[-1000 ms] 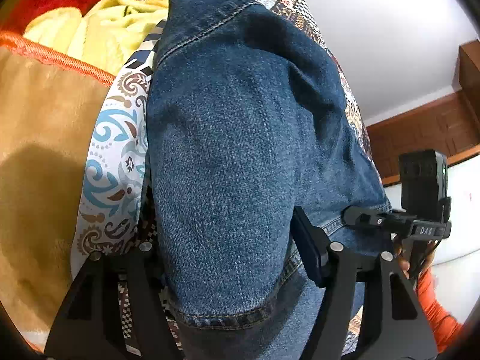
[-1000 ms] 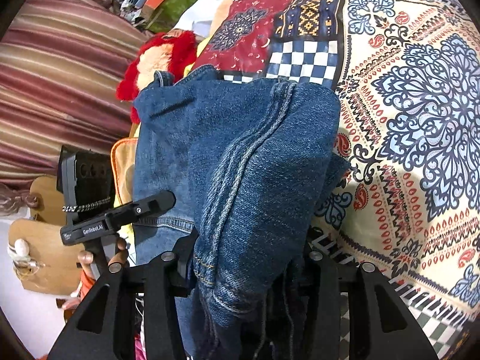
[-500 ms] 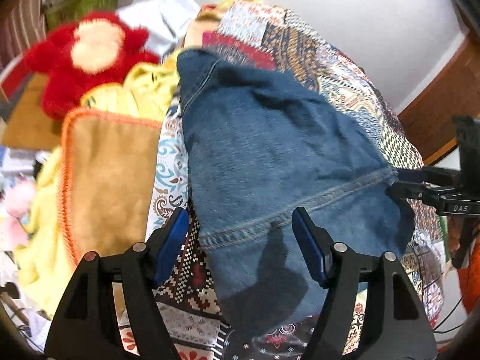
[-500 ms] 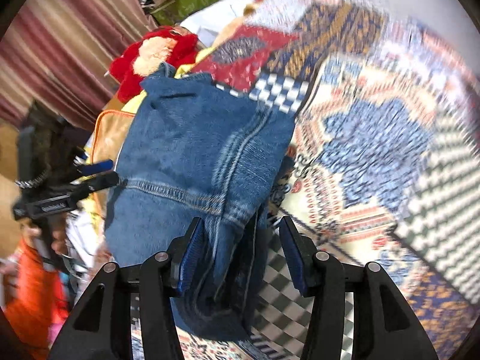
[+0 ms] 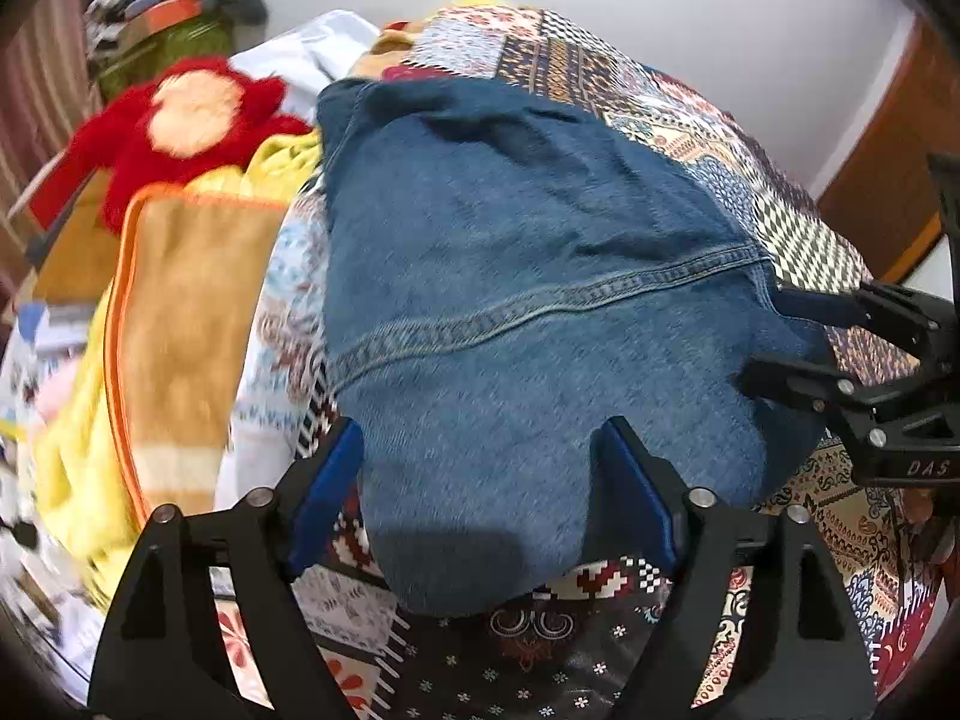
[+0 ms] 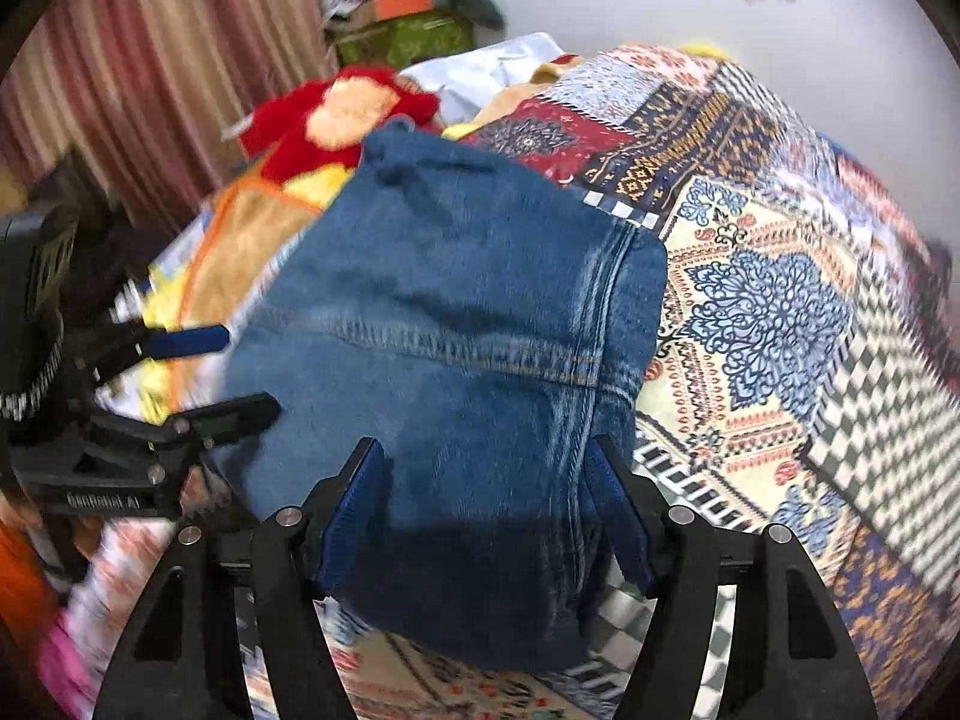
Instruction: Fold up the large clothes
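Observation:
A blue denim garment (image 5: 528, 276) lies folded on the patterned bedspread (image 5: 690, 120). My left gripper (image 5: 480, 498) hovers over the denim's near edge, its jaws opening and its blue pads clear of the cloth on either side. My right gripper (image 6: 486, 516) hangs over the other near corner of the denim (image 6: 456, 312), its jaws also opening with nothing pinched. Each gripper shows in the other's view: the right gripper (image 5: 762, 339) at the right edge, the left gripper (image 6: 234, 375) at the left edge.
A red plush toy (image 5: 186, 120) and a tan blanket with orange trim (image 5: 186, 312) lie left of the denim, beside yellow cloth (image 5: 276, 162). A striped curtain (image 6: 150, 72) and a green box (image 6: 402, 39) stand behind. Wooden furniture (image 5: 888, 180) is at right.
Both grippers have let go of the denim and drawn back and upward. The garment, bunched between the fingers before, now rests flat and folded on the bedspread.

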Motion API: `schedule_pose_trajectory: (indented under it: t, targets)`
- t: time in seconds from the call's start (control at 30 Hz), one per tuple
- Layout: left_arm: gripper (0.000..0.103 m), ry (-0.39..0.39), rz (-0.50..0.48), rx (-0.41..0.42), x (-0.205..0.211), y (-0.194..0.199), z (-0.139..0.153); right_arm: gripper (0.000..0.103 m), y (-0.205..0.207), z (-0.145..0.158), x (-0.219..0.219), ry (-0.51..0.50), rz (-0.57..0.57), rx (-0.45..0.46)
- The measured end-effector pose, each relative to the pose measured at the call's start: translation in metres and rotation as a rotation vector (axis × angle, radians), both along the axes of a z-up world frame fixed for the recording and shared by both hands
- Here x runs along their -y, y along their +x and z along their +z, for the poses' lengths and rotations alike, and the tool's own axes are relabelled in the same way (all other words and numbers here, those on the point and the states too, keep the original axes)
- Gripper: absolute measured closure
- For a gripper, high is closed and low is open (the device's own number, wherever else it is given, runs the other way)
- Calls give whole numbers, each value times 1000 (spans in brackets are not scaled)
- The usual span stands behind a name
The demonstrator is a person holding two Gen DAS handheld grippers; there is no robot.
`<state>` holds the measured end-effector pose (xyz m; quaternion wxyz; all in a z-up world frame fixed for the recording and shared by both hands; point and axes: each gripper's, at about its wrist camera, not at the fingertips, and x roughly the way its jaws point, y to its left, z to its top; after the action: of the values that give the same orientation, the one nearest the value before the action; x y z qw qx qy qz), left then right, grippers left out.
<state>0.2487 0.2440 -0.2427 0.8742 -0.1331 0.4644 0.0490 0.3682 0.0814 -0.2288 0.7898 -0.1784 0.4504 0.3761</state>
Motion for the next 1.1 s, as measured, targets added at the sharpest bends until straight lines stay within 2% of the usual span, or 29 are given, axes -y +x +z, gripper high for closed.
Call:
schedule_pose_trajectory:
  t: [0.13, 0.27, 0.4, 0.57, 0.87, 1.1]
  targets:
    - [17, -73, 80, -15, -13, -17, -7, 31, -11, -8, 13, -56, 1, 22]
    - [17, -74, 131, -25, -15, -37, -6, 31, -14, -11, 39, -33, -35, -69]
    - [17, -20, 151, 7, -7, -59, 15, 31, -22, 9, 65, 7, -85, -54]
    - [17, 25, 155, 139, 8, -82, 68, 31, -44, 57, 86, 120, -112, 26]
    - [17, 118, 111, 497, 64, -138, 188, 31, -118, 164, 113, 385, -84, 275]
    - [17, 199, 103, 718, 104, -190, 246, 31, -182, 225, 143, 567, -86, 461]
